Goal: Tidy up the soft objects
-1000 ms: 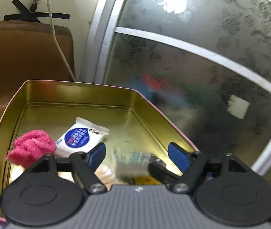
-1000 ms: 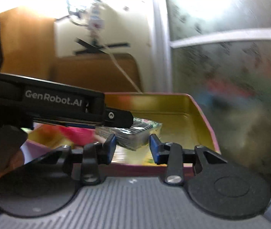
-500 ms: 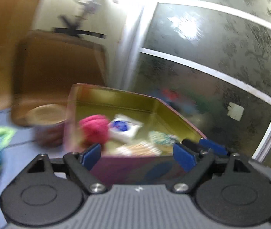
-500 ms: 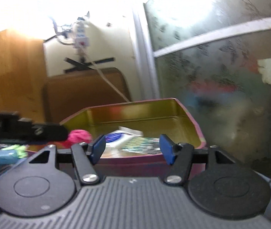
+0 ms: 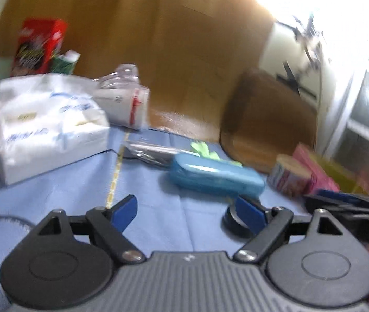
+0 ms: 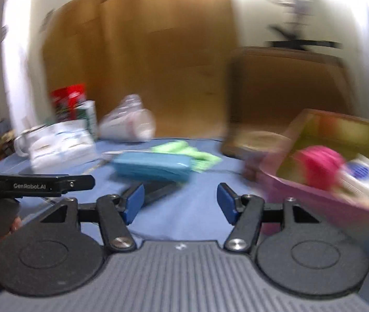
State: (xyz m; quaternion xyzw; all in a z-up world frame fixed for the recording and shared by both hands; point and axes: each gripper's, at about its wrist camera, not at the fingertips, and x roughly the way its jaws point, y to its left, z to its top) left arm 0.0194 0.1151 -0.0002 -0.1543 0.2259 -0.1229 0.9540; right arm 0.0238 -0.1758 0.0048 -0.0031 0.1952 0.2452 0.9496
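A blue soft pouch [image 5: 215, 179] [image 6: 153, 167] lies on the blue cloth, with a green soft item [image 5: 205, 149] [image 6: 184, 150] just behind it. My left gripper [image 5: 184, 205] stands open over the cloth in front of the pouch, with nothing between its fingers. The jaws of my right gripper [image 6: 179, 195] are opening, and they hold nothing. On the right, a pink tin [image 6: 314, 195] with a gold inside holds a pink fluffy ball [image 6: 317, 166] and a white-and-blue tissue pack [image 6: 364, 174]. Both views are blurred.
White tissue packs [image 5: 46, 132], a clear plastic bag [image 5: 122, 98] and a red box [image 5: 38, 46] stand at the back left. A paper cup [image 5: 288, 179] sits beside the tin, before a brown box [image 5: 267, 130]. A black ring [image 5: 232, 223] lies under my left gripper's right finger.
Both grippers have pulled out of the tin and swung left toward the cloth. Both have opened wider. The patterned pack that was between the right fingers now lies in the tin.
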